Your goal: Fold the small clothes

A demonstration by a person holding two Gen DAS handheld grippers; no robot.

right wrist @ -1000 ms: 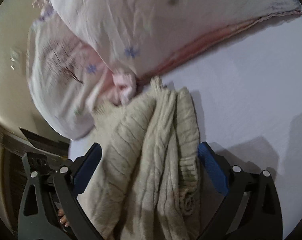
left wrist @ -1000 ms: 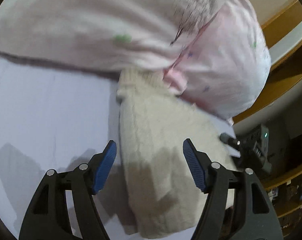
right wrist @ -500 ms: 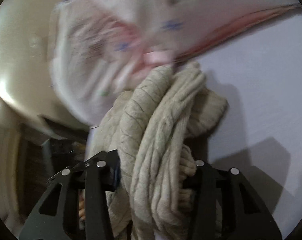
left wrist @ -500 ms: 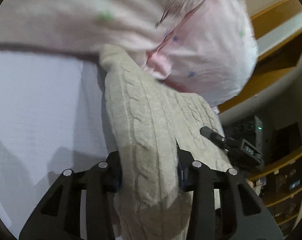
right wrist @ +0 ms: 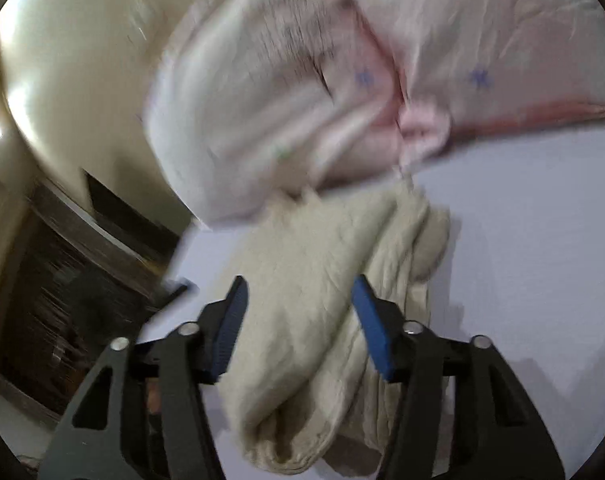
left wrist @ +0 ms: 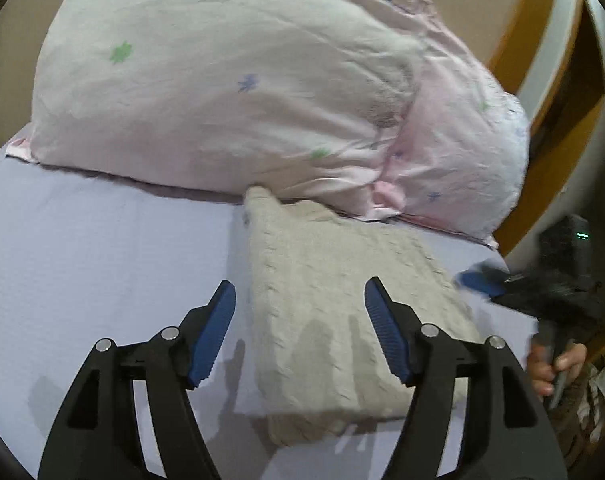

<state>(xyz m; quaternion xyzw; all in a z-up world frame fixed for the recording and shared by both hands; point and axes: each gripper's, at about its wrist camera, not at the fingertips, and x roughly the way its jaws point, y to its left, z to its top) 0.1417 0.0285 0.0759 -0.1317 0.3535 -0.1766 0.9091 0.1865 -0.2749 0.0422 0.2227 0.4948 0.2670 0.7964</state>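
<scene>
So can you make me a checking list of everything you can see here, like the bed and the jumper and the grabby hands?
Surface: bed sheet, pale lilac, mostly smooth.
Job's things: cream knitted jumper, folded into a bundle, lying on the sheet with its far end against the pillows.
Clutter: two pink pillows with little star prints, at the head of the bed.
Grippers: left gripper open, above the jumper, not gripping it; right gripper open, jumper between its jaws but not pinched.
Cables: nothing seen.
Surroundings: wooden headboard at the right; cream wall; dark furniture, too blurred to name.
</scene>
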